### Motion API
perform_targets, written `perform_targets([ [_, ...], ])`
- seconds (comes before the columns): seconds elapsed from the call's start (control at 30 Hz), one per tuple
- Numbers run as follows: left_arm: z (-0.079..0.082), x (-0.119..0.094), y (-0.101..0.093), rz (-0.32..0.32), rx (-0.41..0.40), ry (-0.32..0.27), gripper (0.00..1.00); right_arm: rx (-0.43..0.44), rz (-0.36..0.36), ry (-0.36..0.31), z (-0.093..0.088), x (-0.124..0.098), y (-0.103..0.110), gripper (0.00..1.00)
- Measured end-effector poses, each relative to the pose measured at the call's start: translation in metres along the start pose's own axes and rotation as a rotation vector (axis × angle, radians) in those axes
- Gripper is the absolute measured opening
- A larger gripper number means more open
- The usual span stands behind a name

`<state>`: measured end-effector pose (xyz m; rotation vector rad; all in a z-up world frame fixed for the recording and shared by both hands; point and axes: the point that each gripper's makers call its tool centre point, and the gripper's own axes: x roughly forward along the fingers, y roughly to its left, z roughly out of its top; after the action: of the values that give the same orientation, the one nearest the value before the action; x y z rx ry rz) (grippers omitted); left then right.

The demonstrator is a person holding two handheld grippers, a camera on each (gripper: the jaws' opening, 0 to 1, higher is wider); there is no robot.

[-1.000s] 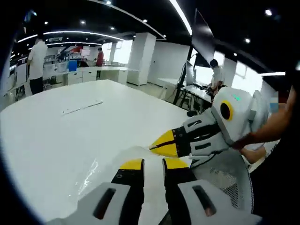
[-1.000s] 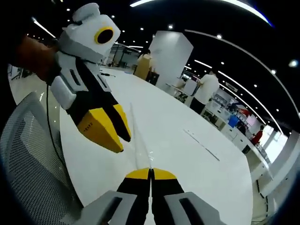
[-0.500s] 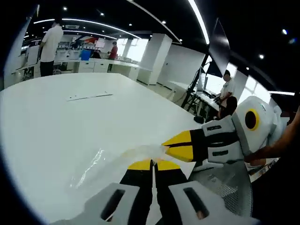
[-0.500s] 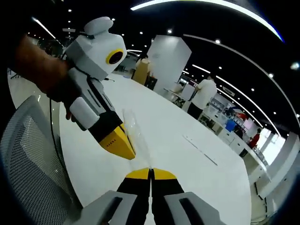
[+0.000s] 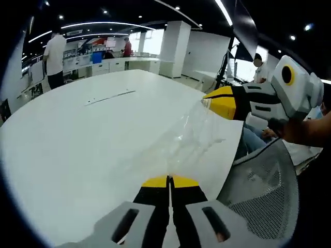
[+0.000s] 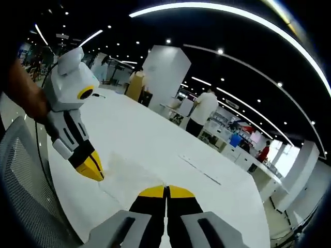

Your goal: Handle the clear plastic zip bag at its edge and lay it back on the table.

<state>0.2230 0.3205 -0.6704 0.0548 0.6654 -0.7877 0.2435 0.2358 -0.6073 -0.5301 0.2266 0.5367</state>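
**Clear zip bag stretched between two grippers above a white table**

Left gripper view: the left gripper [image 5: 168,182] rises from the bottom with its yellow-tipped jaws pressed together on one edge of the clear plastic zip bag [image 5: 194,137]. The bag stretches away as a nearly transparent sheet, faint creases catching the light, up to the right gripper [image 5: 213,103], whose yellow tips pinch the far edge. A person's hand [image 5: 310,132] holds that gripper at the right. Under the bag lies the large white table [image 5: 77,139], bare except for a thin pale strip [image 5: 109,97] lying well apart, farther along the top. A grey mesh chair back [image 5: 258,191] stands just beside the table's near edge, below the right gripper. People stand at distant counters.

Right gripper view: the right gripper [image 6: 166,192] shows its jaws shut tight, the bag's [image 6: 132,178] edge between them, hard to make out. The left gripper [image 6: 95,170] reaches in from the left, tips closed at the bag's other edge just over the table [image 6: 155,142]. The mesh chair back [image 6: 20,196] fills the lower left. The thin strip [image 6: 199,169] lies beyond.
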Motion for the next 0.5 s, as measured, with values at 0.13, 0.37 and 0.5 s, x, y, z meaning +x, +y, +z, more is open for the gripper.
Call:
perform_targets([
  [0.13, -0.002, -0.002, 0.005, 0.017, 0.027, 0.008, 0.00, -0.004, 0.007, -0.001, 0.001, 0.000, 0.002, 0.00],
  [0.37, -0.003, 0.001, 0.018, 0.058, 0.014, 0.028, 0.00, -0.009, 0.004, -0.005, 0.003, 0.002, 0.006, 0.00],
  [0.5, 0.000, 0.004, 0.020, 0.061, 0.002, 0.018, 0.00, -0.001, 0.017, -0.009, 0.004, 0.003, 0.008, 0.00],
])
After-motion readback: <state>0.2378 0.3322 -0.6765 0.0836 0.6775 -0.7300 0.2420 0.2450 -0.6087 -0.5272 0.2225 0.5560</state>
